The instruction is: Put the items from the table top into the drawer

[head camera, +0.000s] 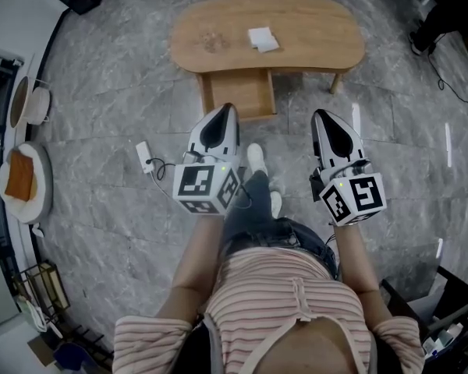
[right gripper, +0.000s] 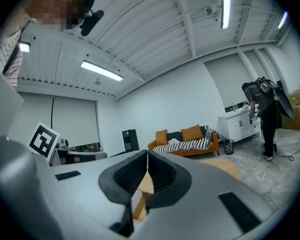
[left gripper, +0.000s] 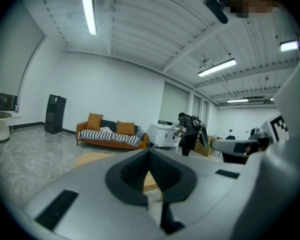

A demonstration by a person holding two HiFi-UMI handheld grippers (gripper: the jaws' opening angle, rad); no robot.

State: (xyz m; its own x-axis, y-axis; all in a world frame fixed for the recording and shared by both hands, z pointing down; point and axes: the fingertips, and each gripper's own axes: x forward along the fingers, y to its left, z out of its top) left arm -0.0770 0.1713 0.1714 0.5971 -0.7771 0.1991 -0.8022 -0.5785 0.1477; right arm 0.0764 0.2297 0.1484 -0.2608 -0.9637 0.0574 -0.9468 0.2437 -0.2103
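A flat white square pad [head camera: 263,39] (paper or cloth, too small to tell) is lying right of centre on the smooth oval wooden table [head camera: 320,33], beyond its open wooden drawer [head camera: 240,93]. Well nearer, over the grey marbled floor [head camera: 109,107], the left gripper [head camera: 227,109] and right gripper [head camera: 322,115] are hovering, jaws pressed together, holding nothing.
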